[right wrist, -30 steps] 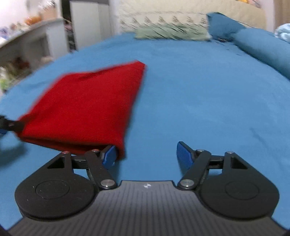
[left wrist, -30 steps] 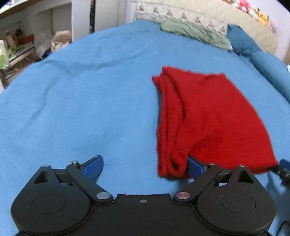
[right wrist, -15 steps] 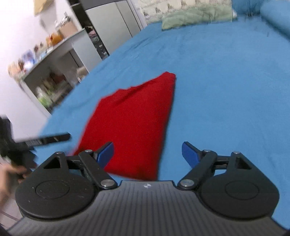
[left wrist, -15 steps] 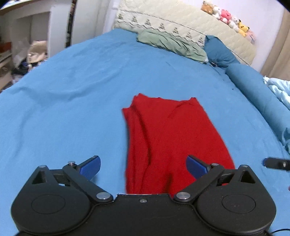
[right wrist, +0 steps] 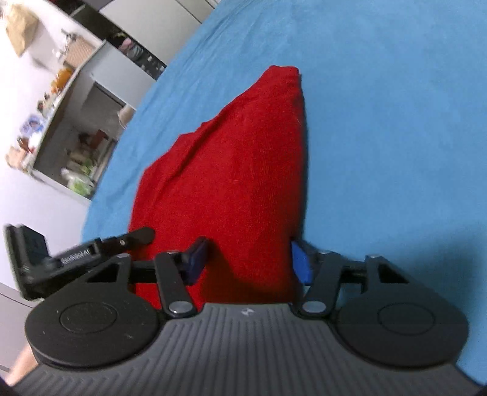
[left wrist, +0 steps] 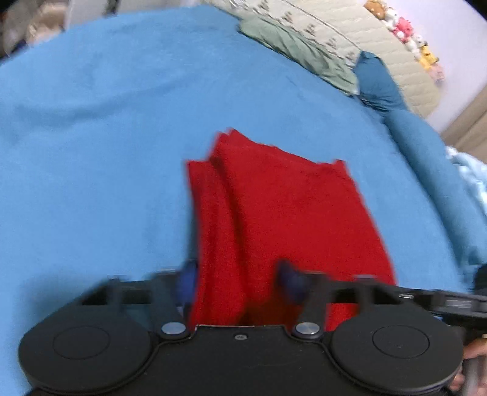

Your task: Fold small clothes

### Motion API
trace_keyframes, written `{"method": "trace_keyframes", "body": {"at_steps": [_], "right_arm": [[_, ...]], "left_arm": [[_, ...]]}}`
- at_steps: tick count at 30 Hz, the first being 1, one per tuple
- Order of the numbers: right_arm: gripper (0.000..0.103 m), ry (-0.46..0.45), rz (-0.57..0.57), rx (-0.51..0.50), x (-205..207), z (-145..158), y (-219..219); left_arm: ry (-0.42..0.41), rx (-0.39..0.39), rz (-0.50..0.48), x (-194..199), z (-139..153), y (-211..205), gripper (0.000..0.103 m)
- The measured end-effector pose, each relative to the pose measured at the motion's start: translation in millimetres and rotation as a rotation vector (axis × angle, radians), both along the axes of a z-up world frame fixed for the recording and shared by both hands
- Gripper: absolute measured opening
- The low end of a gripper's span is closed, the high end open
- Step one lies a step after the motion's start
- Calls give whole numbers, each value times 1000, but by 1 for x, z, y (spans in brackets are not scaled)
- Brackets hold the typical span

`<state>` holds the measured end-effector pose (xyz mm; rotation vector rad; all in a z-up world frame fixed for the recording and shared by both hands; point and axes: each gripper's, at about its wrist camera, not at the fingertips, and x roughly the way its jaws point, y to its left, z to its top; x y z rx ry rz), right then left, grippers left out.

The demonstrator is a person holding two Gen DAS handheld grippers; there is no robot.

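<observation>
Blue bed | red cloth | both hand-held grippers astride near edge, jaws parted

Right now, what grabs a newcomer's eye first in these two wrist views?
The red garment, folded into a long strip, lies alone on the blue bedspread. Both claws straddle its near end: the left claw over its left folds, the right claw over its right side, jaws apart. Plush toys line the headboard behind.

Red knit garment folded lengthwise, flat on blue bedspread, layered edges along left side.
</observation>
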<state>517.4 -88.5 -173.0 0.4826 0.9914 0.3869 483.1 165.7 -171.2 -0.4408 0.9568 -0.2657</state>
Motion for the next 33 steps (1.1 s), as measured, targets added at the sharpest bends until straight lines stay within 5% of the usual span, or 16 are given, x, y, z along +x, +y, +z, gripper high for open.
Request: {"method": "trace_keyframes", "body": {"at_steps": [3,10,15,20,24,27,30,32,33], "right_arm": [[37,-51,4,0,-7,17,0],[36,-168,42,24,-74,93,-32],[37,-159,13,27,-171,122,-84],[37,-141,-70,-15,-251,86,-117],[37,-83,-141,-83,-281,31,-124],[40,-97,-165,-87,-291,14,-124],[49,-112,-169,-111,-292,20,-119],[73,-146,-156,-150,-295,30,-117],[93,-169,-168,-177,-295,34,-115]], "left_arm": [[-14,18,4,-5,13,-4,27],[-154,36,-111,-71,91,-48,24],[-205,3,-189,-156,122,-88,25],[-195,31,-233,-221,83,-139,25],[-128,135,-233,-238,27,-164,26],[-144,151,-209,-245,17,-163,31],[-136,137,-185,-242,27,-155,38],[-160,167,-166,-242,33,-155,59],[-182,192,-148,-243,37,-151,68]]}}
